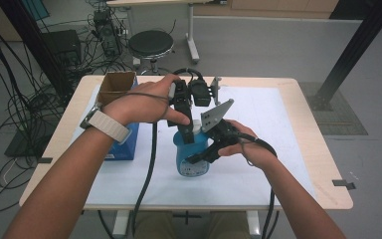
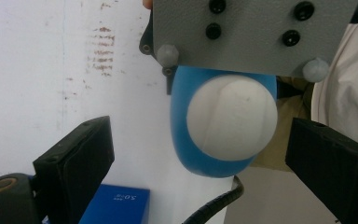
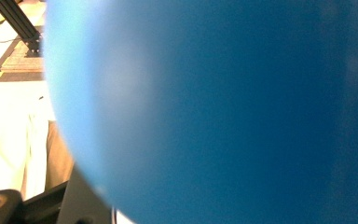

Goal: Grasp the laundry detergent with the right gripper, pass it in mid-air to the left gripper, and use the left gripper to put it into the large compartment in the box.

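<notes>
**Blue bottle gripped from the side, cap between spread jaws**

Blue bottle (image 1: pixel 193 158) with a white cap (image 1: pixel 197 128) stands on the white sheet (image 1: pixel 278 124), near the middle of the bench (image 1: pixel 308 149) toward its near edge. In the high view the right gripper (image 1: pixel 199 157) pinches the bottle's body from the right, while the left gripper (image 1: pixel 188 130) comes down over the cap from above. A blue box (image 1: pixel 124 144) sits near the left edge.

In the left gripper view the cap (image 2: pixel 232 119) lies between the spread jaws, neither touching it.

In the right gripper view the bottle's blue wall (image 3: pixel 223 112) sits pressed up close.
</notes>
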A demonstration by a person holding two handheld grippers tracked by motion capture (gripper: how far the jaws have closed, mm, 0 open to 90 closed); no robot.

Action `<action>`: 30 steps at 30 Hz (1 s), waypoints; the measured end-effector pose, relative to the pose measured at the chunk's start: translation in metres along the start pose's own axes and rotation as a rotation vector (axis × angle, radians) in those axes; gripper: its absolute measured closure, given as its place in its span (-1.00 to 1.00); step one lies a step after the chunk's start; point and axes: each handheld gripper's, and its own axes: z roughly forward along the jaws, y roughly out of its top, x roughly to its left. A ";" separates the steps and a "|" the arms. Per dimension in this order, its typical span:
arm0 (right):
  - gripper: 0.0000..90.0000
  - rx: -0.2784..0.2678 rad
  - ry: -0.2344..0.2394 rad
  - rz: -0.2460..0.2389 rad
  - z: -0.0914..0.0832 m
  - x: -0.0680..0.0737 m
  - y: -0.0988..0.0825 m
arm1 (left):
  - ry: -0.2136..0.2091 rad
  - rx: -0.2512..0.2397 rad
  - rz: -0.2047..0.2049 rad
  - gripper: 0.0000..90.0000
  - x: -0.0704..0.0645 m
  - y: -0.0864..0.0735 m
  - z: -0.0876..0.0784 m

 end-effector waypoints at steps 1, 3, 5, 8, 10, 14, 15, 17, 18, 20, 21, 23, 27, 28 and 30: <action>-0.05 -0.001 -0.001 0.001 0.000 0.000 0.000 | 0.000 0.001 -0.001 -0.82 0.000 0.000 0.000; -0.05 -0.001 -0.001 -0.001 -0.001 0.000 0.000 | -0.002 -0.002 -0.001 -0.82 -0.001 0.001 0.000; -0.05 0.001 -0.001 0.000 -0.001 0.000 -0.001 | 0.001 -0.003 -0.001 -0.82 0.000 0.001 0.001; -0.05 0.001 -0.002 0.003 -0.001 0.000 -0.001 | 0.000 -0.003 -0.001 -0.82 0.000 0.001 0.000; -0.05 0.000 -0.001 0.000 -0.001 0.000 0.000 | 0.001 -0.003 0.000 -0.82 -0.001 0.001 0.000; -0.05 0.001 -0.002 0.000 -0.001 0.000 0.000 | 0.001 -0.003 -0.002 -0.82 -0.001 0.001 0.000; -0.05 0.002 -0.002 0.001 -0.001 0.000 0.000 | 0.000 -0.003 -0.002 -0.82 -0.001 0.001 0.000; -0.05 0.004 0.000 0.002 0.000 0.001 0.000 | 0.001 -0.002 -0.001 -0.82 -0.001 0.001 0.000; -0.05 0.003 0.000 0.004 0.000 0.000 0.000 | 0.002 -0.003 -0.002 -0.82 -0.001 0.000 0.000; -0.05 0.006 -0.001 0.000 0.000 0.000 0.000 | 0.002 -0.006 -0.003 -0.82 -0.001 0.000 0.000; -0.05 0.004 -0.002 0.001 0.000 0.000 0.000 | 0.002 -0.005 -0.003 -0.82 -0.001 0.000 0.000; -0.05 0.004 -0.001 0.000 -0.001 0.000 0.000 | 0.001 -0.005 -0.002 -0.82 -0.001 0.000 0.000; -0.05 0.003 0.000 -0.001 0.000 0.000 0.001 | 0.002 -0.005 -0.002 -0.82 -0.001 0.000 0.000; -0.05 0.003 0.000 -0.001 0.000 0.000 0.001 | 0.000 -0.005 -0.002 -0.82 -0.001 0.000 0.000; -0.05 0.004 -0.001 -0.004 0.000 0.000 0.001 | 0.001 -0.005 -0.002 -0.82 -0.001 0.000 0.000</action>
